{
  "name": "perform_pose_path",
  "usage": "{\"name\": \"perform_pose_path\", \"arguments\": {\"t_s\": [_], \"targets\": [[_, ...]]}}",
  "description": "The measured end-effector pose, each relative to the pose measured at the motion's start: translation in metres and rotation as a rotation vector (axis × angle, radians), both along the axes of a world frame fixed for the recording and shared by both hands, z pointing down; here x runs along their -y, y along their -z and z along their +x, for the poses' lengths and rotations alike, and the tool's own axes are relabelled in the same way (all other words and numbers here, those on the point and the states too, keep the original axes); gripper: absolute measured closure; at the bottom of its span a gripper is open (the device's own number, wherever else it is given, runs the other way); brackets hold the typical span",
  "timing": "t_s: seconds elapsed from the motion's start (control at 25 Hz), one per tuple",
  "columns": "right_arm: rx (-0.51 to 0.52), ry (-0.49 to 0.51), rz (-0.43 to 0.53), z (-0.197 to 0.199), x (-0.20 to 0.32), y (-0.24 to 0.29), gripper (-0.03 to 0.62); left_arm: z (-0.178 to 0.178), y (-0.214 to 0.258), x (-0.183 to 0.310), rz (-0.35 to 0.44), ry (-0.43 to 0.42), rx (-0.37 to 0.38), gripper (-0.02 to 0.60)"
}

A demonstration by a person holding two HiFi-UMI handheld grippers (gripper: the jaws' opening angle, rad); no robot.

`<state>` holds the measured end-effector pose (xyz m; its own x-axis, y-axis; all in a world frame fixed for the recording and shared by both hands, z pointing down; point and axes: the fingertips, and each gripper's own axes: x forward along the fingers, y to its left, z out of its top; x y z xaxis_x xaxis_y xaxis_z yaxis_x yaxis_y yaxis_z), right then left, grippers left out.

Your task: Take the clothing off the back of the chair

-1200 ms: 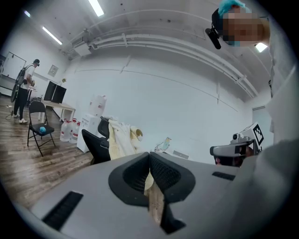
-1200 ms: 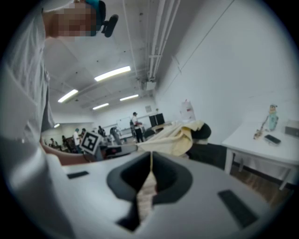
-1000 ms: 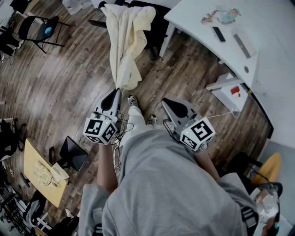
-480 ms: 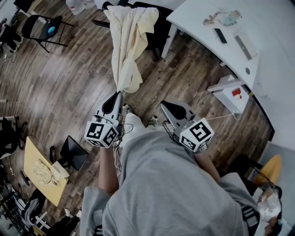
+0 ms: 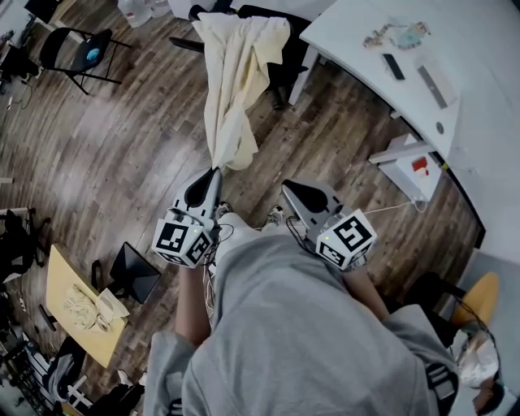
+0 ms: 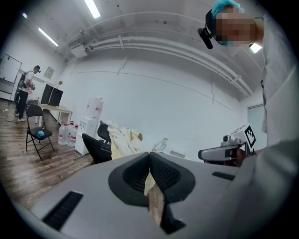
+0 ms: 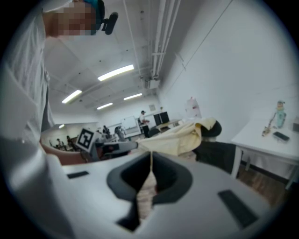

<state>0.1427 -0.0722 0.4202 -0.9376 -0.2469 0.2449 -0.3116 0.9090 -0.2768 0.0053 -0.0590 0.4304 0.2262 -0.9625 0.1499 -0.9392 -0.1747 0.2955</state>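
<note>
Open-plan office: white desk (image 5: 479,49), folding chair (image 6: 35,112), monitors (image 6: 51,95), strip lights (image 6: 93,8).

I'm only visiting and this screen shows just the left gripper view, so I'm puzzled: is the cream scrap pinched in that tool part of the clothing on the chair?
Observer: Yes. In the head view the cream clothing runs in one stretch from the back of the black chair down to the left tool, which is shut on its lower end.
Operator: What is the other tool doing?
Observer: The right tool is shut with nothing in it, apart from the clothing.
</note>
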Motion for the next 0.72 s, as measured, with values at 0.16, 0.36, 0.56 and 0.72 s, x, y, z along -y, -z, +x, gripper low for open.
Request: {"name": "perform_pose_path", "arguments": {"t_s": [0.16, 0.36, 0.56, 0.72], "targets": [[-0.006, -0.030, 0.007, -0.015, -0.001, -0.003, 0.559, -0.012, 0.000, -0.002, 0.007, -0.048, 0.001, 0.545], [0.020, -0.132, -0.021, -0.040, 0.006, 0.000, 0.559, -0.032, -0.003, -0.005, -0.012, -0.143, -0.011, 0.545], [0.054, -0.227, -0.008, -0.076, 0.006, 0.015, 0.559, -0.055, 0.004, -0.011, -0.020, -0.256, 0.017, 0.545], [0.055, -0.252, 0.007, -0.103, -0.003, 0.018, 0.559, -0.068, 0.008, -0.017, -0.009, -0.318, 0.030, 0.545]]}}
